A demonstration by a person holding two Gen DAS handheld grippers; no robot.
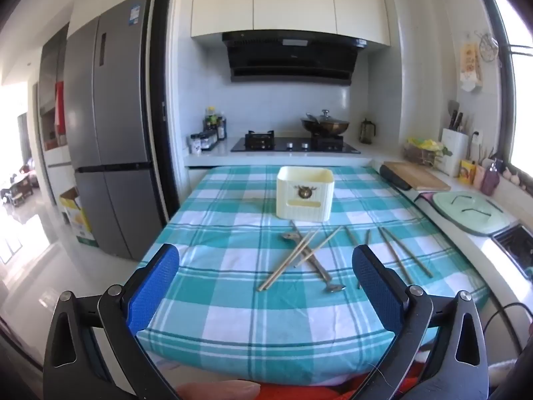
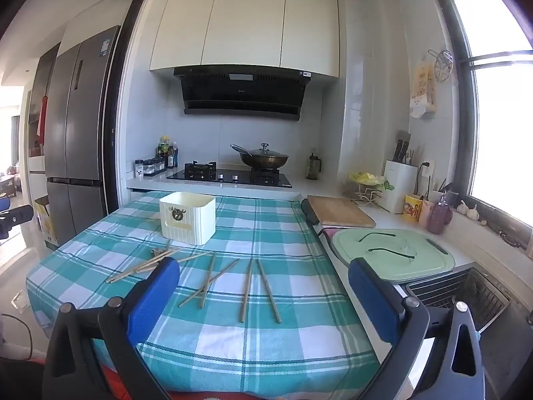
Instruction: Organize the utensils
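Your left gripper [image 1: 266, 283]: blue-padded jaws spread wide, nothing between them, held above the near edge of the table. Your right gripper [image 2: 263, 293]: likewise spread wide and holding nothing, above the near right part of the table.

Teal-and-white checked tablecloth [image 1: 233, 313] [image 2: 283, 343]: covers the whole table and carries every task item.

Cream ribbed plastic utensil box [image 1: 304, 198] [image 2: 187, 217], open-topped, small dark emblem on its front: upright near the far edge, about midway across.

Loose wooden chopsticks [image 1: 289, 260] [image 2: 143, 266]: a crossed heap just in front of the box, lying over metal utensils [image 1: 319, 266] whose kind you cannot tell from either view.

Crossed pair of chopsticks [image 2: 208, 283]: flat, to the right of the heap, apart from it.

Further pair of chopsticks [image 2: 258, 290] [image 1: 403, 253]: flat toward the right edge, tips close at the far end, spreading toward you.

Counter beside the right edge: wooden cutting board [image 2: 339, 216] at the far end, pale green lid [image 2: 393, 256] nearer you.
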